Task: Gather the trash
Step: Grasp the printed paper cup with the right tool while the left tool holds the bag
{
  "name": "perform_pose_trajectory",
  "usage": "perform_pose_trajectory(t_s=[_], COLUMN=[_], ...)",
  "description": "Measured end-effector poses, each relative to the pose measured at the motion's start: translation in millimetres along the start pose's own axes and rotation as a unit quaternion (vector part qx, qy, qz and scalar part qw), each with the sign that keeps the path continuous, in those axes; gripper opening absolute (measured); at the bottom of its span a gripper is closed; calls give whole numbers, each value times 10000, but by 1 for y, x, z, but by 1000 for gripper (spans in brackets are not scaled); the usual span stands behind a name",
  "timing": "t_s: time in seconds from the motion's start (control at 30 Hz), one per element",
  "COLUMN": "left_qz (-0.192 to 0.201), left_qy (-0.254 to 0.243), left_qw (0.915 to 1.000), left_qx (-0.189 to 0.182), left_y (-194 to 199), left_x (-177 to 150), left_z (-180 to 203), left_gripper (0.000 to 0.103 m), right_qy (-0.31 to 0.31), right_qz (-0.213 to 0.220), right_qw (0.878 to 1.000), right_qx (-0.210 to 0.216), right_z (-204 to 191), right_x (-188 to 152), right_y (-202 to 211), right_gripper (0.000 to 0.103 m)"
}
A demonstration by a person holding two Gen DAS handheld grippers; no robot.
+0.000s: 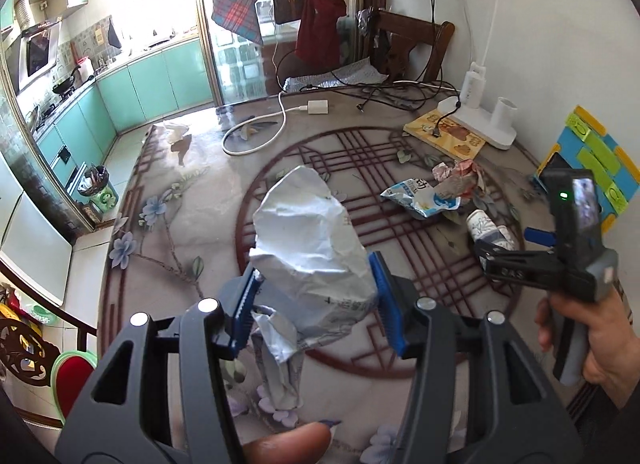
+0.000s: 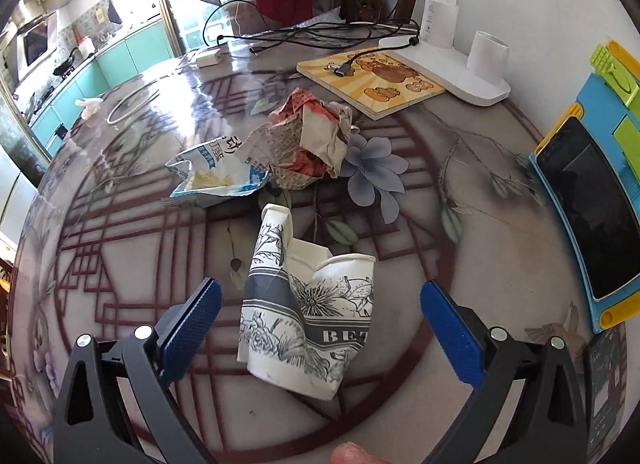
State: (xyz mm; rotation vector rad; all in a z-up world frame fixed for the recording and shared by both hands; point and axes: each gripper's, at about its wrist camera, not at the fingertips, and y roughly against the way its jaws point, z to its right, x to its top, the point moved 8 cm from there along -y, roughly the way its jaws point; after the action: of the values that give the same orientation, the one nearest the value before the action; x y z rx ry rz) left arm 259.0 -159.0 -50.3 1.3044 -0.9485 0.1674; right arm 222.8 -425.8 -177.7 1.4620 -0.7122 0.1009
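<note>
My left gripper [image 1: 316,296] is shut on a crumpled white wrapper [image 1: 308,236] and holds it above the table. My right gripper [image 2: 320,320] is open, its blue pads either side of a crushed paper cup [image 2: 312,312] with a flower print that lies on the table; the cup also shows in the left wrist view [image 1: 486,229], just ahead of the right gripper [image 1: 492,260]. Beyond the cup lie a torn blue and white snack bag [image 2: 212,175] and a ball of crumpled newspaper [image 2: 308,139]. A crumpled tissue [image 1: 176,129] lies at the table's far left edge.
A white desk lamp base [image 2: 452,63] with a holder cup, a yellow picture book [image 2: 372,79], a white charger with cable [image 1: 316,107] and black cables [image 2: 304,31] sit at the back. A blue and green phone stand [image 2: 588,199] leans against the right wall. A small bin [image 1: 94,187] stands on the floor, left.
</note>
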Motion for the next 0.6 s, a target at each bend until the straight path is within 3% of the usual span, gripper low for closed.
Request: perform_pose_trajectory(t_s=[0.47,0.6], left_qz=[251,276], left_qy=[299,378], left_qw=[9991,9988], left_qx=[149,139], left_y=[51,60], left_x=[-21,-27], left_z=[-30,-34], left_gripper=[52,52], right_qy=[146,188], right_qz=[-73,-94], right_qw=[9997,9996], right_qx=[-195,-169], right_z=[-4,-5], right_x=[-8,-11], right_y=[-16,-22], right_gripper=[95,84])
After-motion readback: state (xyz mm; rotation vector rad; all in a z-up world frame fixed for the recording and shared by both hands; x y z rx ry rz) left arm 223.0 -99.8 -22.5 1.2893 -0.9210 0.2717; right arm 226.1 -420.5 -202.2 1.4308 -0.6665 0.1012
